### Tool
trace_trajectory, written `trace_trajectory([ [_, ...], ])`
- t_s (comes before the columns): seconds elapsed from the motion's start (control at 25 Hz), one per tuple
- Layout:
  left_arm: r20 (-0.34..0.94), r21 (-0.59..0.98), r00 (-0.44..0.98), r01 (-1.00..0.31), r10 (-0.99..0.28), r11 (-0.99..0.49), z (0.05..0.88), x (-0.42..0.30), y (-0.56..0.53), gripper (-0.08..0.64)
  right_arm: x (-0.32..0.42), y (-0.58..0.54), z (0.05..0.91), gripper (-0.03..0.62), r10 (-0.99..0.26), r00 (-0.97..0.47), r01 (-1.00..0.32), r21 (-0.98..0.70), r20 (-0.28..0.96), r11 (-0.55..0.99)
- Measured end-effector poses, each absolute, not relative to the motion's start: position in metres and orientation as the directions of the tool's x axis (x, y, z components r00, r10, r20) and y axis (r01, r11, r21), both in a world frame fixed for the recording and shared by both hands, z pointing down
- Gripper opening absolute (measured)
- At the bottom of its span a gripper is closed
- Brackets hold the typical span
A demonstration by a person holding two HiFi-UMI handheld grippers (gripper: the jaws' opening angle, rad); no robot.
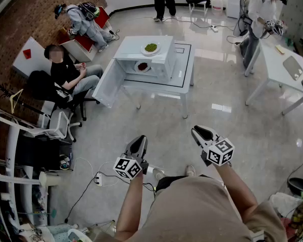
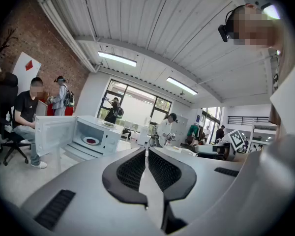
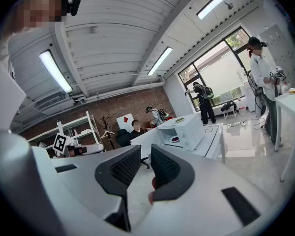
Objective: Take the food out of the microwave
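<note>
1. Nearest the head camera is the wearer's beige top (image 1: 192,210); both forearms reach forward from it over the glossy floor (image 1: 242,130).
2. My left gripper (image 1: 140,140) has its jaws together; its own view shows only a hairline between the pads, and nothing sits there.
3. My right gripper (image 1: 198,131) has its jaws parted by a clear gap; I see nothing in that gap.
4. Both grippers hang well short of the white microwave (image 1: 167,64); it sits on a white table (image 1: 187,82), with its door (image 1: 107,82) standing wide open to the left.
5. Inside the cavity lies a plate of red food (image 1: 143,66), possibly berries, though it is too small for me to name; a plate of green food (image 1: 150,48) rests on the microwave's top.
6. Just left of the open door sits a seated person (image 1: 65,72) in black.
</note>
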State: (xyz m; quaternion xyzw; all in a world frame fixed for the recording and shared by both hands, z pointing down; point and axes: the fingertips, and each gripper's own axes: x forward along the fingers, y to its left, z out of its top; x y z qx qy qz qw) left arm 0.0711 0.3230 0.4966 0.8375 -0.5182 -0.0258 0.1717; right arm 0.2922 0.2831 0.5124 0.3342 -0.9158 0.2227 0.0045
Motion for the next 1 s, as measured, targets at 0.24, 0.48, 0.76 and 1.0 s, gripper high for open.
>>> trace_trajectory([
  [0.24, 0.141, 0.310, 0.466, -0.859, -0.874, -0.408, 0.493, 0.078, 0.324, 0.008, 0.297, 0.284, 0.511, 0.067, -0.601, -0.784, -0.601, -0.427, 0.153, 0.676],
  [0.48, 0.142, 0.304, 0.466, -0.860, -0.873, -0.409, 0.490, 0.084, 0.327, 0.008, 0.306, 0.287, 0.513, 0.067, -0.592, -0.793, -0.579, -0.480, 0.145, 0.659],
  [0.76, 0.143, 0.307, 0.469, -0.858, -0.872, -0.411, 0.493, 0.088, 0.326, 0.008, 0.308, 0.289, 0.507, 0.084, -0.574, -0.817, -0.488, -0.596, 0.054, 0.638],
  [1.0, 0.143, 0.319, 0.481, -0.850, -0.865, -0.420, 0.497, 0.082, 0.328, 0.008, 0.300, 0.295, 0.517, 0.084, -0.577, -0.814, -0.487, -0.615, 0.063, 0.620],
])
